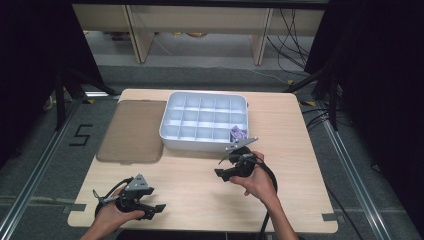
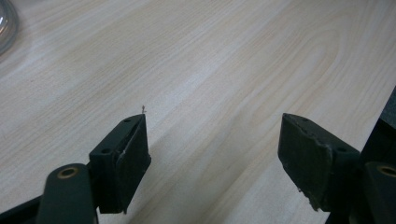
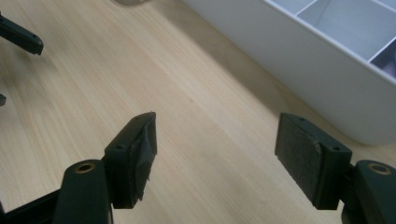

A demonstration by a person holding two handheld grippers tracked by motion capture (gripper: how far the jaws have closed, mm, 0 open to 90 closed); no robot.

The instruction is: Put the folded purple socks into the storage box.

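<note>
One pale wooden table stands in the scene. On its far side sits one white plastic organiser tray, divided into fifteen compartments in three rows of five. One small purple item lies in the near right compartment. To the left of the tray lies one flat, translucent brownish lid. Two black hand-held grippers are at the near side, the left gripper and the right gripper, each with two jaws.
</note>
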